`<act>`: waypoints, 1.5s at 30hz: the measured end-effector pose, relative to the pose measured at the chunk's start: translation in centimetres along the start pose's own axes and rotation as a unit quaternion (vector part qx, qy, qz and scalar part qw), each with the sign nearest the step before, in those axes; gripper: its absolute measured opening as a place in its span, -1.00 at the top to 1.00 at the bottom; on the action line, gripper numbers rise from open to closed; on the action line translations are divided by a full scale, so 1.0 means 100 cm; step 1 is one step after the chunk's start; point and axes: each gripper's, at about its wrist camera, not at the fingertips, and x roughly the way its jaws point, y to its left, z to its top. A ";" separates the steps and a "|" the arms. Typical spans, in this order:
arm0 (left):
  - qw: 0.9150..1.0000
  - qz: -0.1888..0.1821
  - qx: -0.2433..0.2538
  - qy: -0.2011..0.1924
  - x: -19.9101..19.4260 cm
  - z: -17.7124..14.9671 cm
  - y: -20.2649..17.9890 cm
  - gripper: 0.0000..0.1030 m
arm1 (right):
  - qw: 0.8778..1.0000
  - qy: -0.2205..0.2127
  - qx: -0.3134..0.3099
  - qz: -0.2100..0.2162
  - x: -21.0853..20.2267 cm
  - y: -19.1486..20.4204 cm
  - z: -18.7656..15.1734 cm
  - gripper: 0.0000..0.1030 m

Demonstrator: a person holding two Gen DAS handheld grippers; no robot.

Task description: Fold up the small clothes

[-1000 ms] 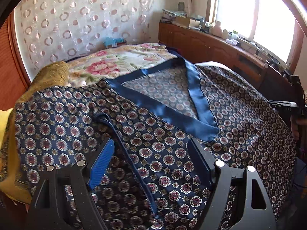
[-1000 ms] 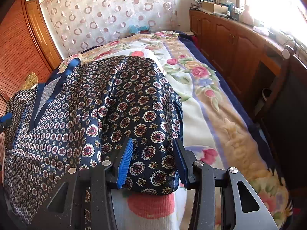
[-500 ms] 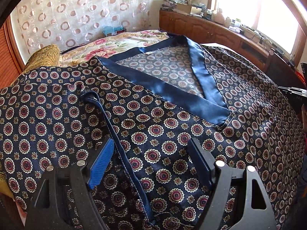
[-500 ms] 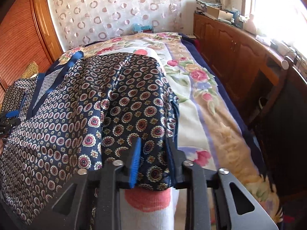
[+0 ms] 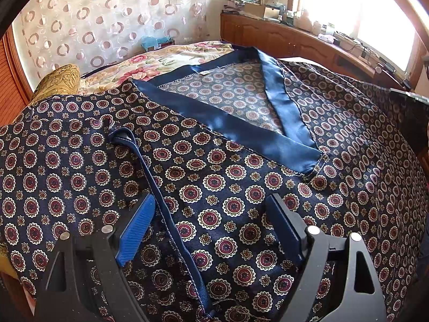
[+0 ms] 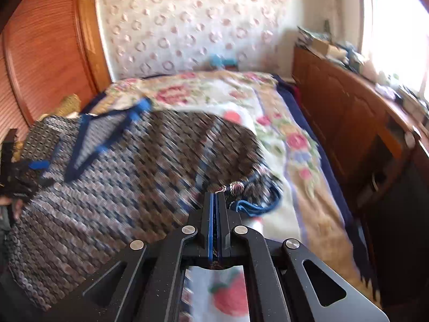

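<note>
On the bed [image 6: 270,145], a patterned top [image 5: 230,187] is lying spread out, front up, its blue V-neck [image 5: 268,134] pointing toward the near edge. The right gripper [image 6: 214,201] is clamping a bunched corner of the top at its right edge, fingers pressed together on the cloth; this view is blurred. The left gripper [image 5: 211,222] is hovering over the top's left part with fingers wide apart, holding nothing, a blue strap [image 5: 166,204] lying between them. Folding looks barely begun: no finished fold is showing, so the folding is all left to do.
</note>
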 end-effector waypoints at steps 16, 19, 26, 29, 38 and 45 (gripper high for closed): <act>1.000 0.003 -0.006 0.005 0.004 0.001 0.002 -0.85 | 0.993 0.062 -0.067 0.079 0.075 0.069 -0.011 0.97; 1.000 0.005 -0.005 0.005 0.003 0.000 0.001 -0.85 | 0.994 0.061 -0.061 0.071 0.077 0.069 -0.008 0.93; 0.999 0.004 -0.021 -0.034 -0.025 0.003 0.005 -0.85 | 0.995 0.027 -0.073 0.060 0.047 0.073 -0.001 0.56; 0.998 0.007 -0.021 -0.051 -0.038 0.006 0.005 -0.85 | 0.997 0.003 -0.071 0.039 0.029 0.072 0.004 0.34; 0.997 -0.009 -0.027 -0.069 -0.050 0.009 -0.001 -0.85 | 0.999 0.015 -0.001 -0.042 0.057 0.032 0.006 0.23; 0.998 -0.017 -0.032 -0.055 -0.041 0.011 0.001 -0.85 | 0.996 0.066 0.045 -0.035 0.111 0.016 0.002 0.23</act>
